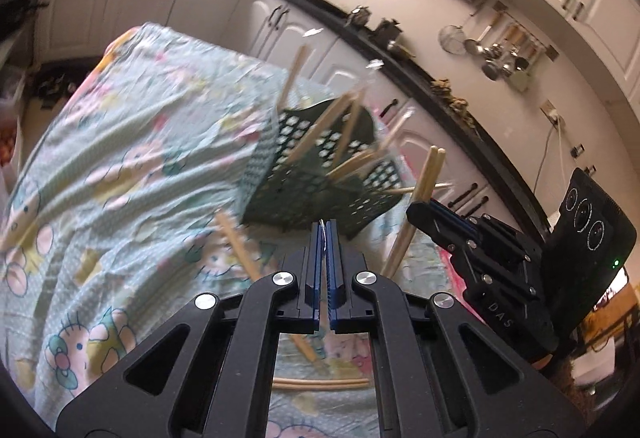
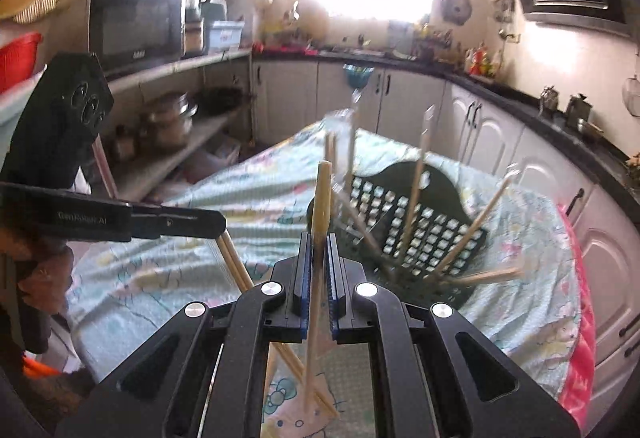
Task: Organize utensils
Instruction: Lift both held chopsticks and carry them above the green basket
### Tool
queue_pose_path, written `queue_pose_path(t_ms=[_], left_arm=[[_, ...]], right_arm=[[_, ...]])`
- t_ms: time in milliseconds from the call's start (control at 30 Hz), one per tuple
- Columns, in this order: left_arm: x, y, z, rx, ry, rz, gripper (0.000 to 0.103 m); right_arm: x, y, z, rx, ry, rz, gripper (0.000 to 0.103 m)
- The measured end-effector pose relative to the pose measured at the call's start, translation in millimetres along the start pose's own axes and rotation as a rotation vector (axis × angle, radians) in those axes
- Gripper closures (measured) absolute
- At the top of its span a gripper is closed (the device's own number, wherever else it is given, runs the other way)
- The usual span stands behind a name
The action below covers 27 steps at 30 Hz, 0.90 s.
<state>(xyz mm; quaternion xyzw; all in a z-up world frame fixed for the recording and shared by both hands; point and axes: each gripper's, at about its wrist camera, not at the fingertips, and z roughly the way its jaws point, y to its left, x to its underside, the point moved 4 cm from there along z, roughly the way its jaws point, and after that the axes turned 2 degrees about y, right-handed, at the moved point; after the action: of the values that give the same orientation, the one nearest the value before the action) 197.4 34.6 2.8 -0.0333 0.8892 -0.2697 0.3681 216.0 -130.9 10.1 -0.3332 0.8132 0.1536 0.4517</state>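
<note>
The right tongs (image 2: 319, 238) clench a chopstick pair (image 2: 324, 189) upright, likely for dropping in end-first. The left tongs (image 1: 326, 234) are clenched, seemingly empty. Beyond, on the clothed counter (image 1: 120, 141), the green basket (image 1: 312, 173) holds other chopsticks (image 2: 476, 226).

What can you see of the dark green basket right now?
The dark green basket is perforated plastic with a grid of square holes and a raised, curved back wall. It sits on the floral tablecloth, nearer the counter side. Several wooden chopsticks stand in it, leaning outward at different angles. Neither gripper touches it.
</note>
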Motion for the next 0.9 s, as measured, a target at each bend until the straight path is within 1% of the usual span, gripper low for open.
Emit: queue_pose_path(t_ms=[133, 200, 467, 900], left_arm=[[-7.7, -23.2, -5.4, 0.01, -0.017, 0.049, 0.103], [-11.7, -33.6, -7.6, 0.016, -0.023, 0.068, 0.103], [-25.7, -71.4, -14.8, 0.042, -0.053, 0.136, 0.103], [-48.0, -109.7, -20.8, 0.105, -0.098, 0.191, 0.103]], right_arm=[[-5.8, -15.6, -27.1, 0.02, -0.062, 0.041, 0.096], [-7.3, -18.9, -34.0, 0.04, -0.082, 0.046, 0.096], [-13.1, -35.9, -54.1, 0.067, -0.134, 0.072, 0.096], [-26.2, -46.0, -84.9, 0.086, -0.222, 0.101, 0.096]])
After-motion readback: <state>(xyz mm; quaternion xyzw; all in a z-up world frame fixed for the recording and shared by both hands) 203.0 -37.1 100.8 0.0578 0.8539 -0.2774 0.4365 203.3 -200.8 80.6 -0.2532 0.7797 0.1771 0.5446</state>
